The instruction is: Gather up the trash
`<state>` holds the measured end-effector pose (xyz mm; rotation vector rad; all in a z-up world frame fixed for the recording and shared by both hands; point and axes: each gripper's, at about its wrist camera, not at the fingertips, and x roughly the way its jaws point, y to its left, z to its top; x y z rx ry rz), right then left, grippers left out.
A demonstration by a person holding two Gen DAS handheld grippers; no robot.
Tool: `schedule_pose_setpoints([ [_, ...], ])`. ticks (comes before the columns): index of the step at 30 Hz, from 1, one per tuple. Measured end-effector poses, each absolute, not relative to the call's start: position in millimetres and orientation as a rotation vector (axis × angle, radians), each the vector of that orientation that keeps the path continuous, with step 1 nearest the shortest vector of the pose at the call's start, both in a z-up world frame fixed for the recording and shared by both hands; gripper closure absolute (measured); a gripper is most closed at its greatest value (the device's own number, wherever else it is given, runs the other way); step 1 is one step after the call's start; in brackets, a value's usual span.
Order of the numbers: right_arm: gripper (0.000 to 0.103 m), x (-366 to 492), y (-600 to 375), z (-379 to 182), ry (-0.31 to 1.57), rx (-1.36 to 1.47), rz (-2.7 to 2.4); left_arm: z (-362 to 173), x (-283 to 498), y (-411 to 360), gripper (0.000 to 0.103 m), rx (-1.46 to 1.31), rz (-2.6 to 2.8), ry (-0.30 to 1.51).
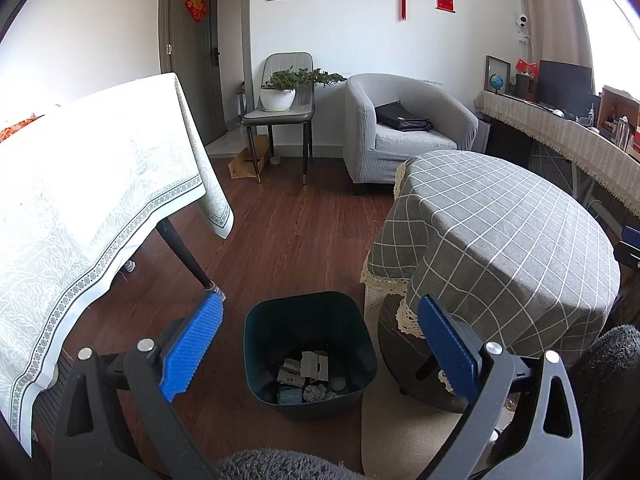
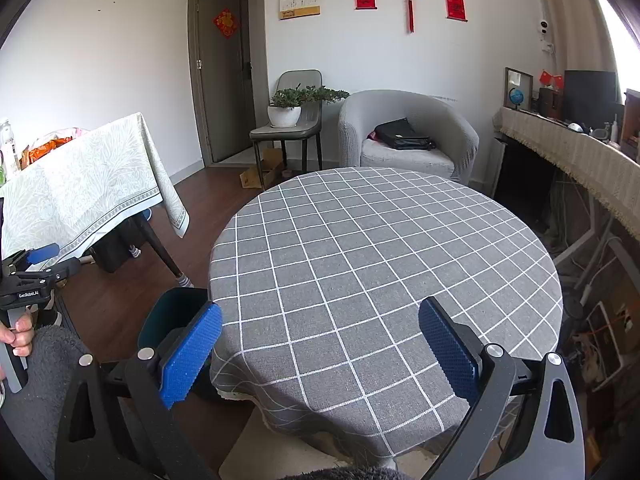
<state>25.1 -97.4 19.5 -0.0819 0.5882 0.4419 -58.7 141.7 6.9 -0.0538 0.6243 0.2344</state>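
Note:
A dark teal trash bin (image 1: 310, 354) stands on the wood floor between two tables, with several pieces of paper and crumpled trash (image 1: 310, 376) at its bottom. My left gripper (image 1: 320, 344) is open and empty, hovering above the bin. My right gripper (image 2: 320, 346) is open and empty over the near edge of the round table with the grey checked cloth (image 2: 380, 248). Only the bin's rim (image 2: 172, 312) shows in the right wrist view, behind my left finger. The left gripper (image 2: 36, 264) also shows at the far left of the right wrist view.
A table with a pale green patterned cloth (image 1: 88, 200) stands on the left, its dark leg (image 1: 184, 254) near the bin. A grey armchair (image 1: 404, 128) with a black bag, a chair with a potted plant (image 1: 280, 96) and a cardboard box (image 1: 248, 160) stand by the far wall. A long sideboard (image 1: 568, 136) runs along the right.

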Motion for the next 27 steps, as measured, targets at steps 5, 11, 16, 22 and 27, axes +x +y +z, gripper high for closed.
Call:
schedule_pose_setpoints([
  [5,0.004,24.7,-97.0,20.0,0.591,-0.086,0.444,6.9,-58.8,141.6,0.003,-0.054,0.235,0.625],
  [11,0.004,24.3,-96.9,20.3,0.59,-0.088,0.444,6.8,-58.9,141.8,0.003,-0.054,0.234,0.624],
  [16,0.004,24.0,-96.5,20.1,0.59,-0.089,0.444,6.9,-59.6,141.7,0.003,-0.061,0.234,0.624],
  [22,0.004,24.1,-96.8,20.2,0.588,-0.089,0.443,6.8,-59.4,140.9,0.003,-0.063,0.236,0.624],
  [27,0.004,24.1,-95.0,20.0,0.589,-0.09,0.442,6.9,-59.6,139.9,0.003,-0.062,0.236,0.624],
])
